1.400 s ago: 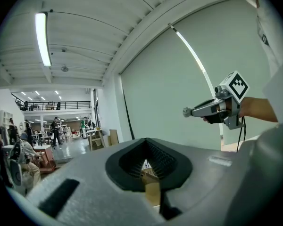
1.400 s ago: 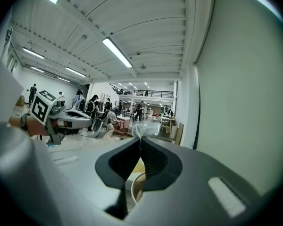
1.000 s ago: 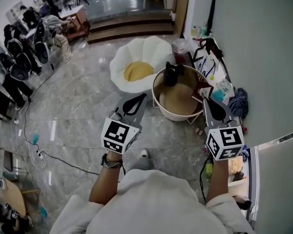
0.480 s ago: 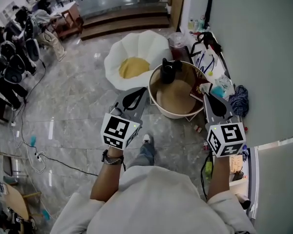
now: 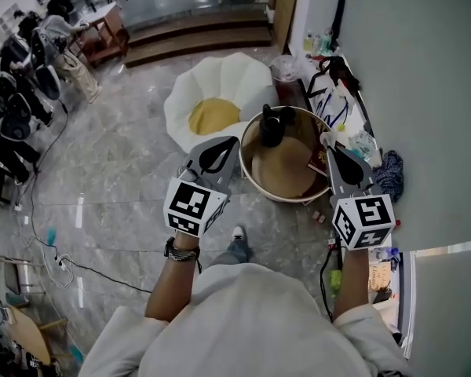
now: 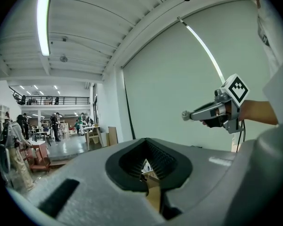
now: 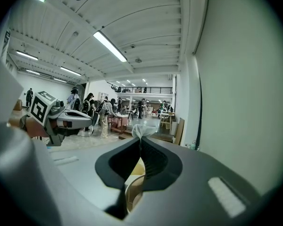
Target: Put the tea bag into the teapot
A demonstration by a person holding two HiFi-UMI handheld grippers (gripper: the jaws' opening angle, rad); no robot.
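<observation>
A grey, shiny stone floor is seen under the fingers of the left gripper. Just ahead of them a white flower-shaped seat is set. Brown steps are found farther on. A plain pale wall is seen beside the fingers of the right gripper. A long lamp is lit on the ceiling.

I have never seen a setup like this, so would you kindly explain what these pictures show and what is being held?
A person wears a camera on the head, looking down, and holds a left gripper and a right gripper. Each carries its own camera looking along its jaws, giving the other two pictures. Below stands a round table with a black teapot and a red packet. The right jaws pinch a white tea bag; the left jaws are together, with nothing clearly held.
</observation>
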